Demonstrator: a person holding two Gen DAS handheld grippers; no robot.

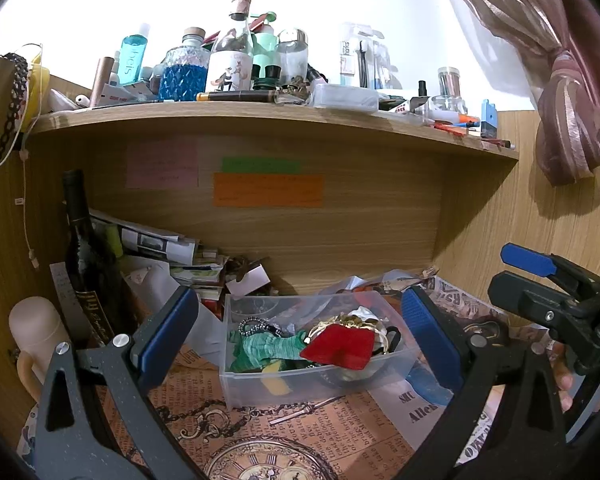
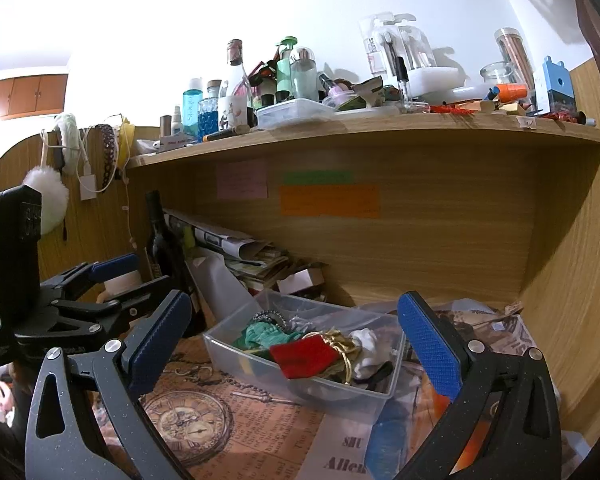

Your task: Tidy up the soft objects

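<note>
Our left hand-held gripper (image 1: 300, 344) and right hand-held gripper (image 2: 296, 344) both hang with jaws wide apart, holding nothing, just short of the clear bin (image 1: 256, 384) on the table (image 1: 228, 408). Inside lie a red pouch (image 1: 342, 346), green cloth (image 1: 268, 350) and white cloth (image 2: 366, 344). These look light and limp, so we would pinch the pouch at a bunched fold.

Desk (image 1: 340, 264) carries clear bin (image 1: 300, 384)
</note>
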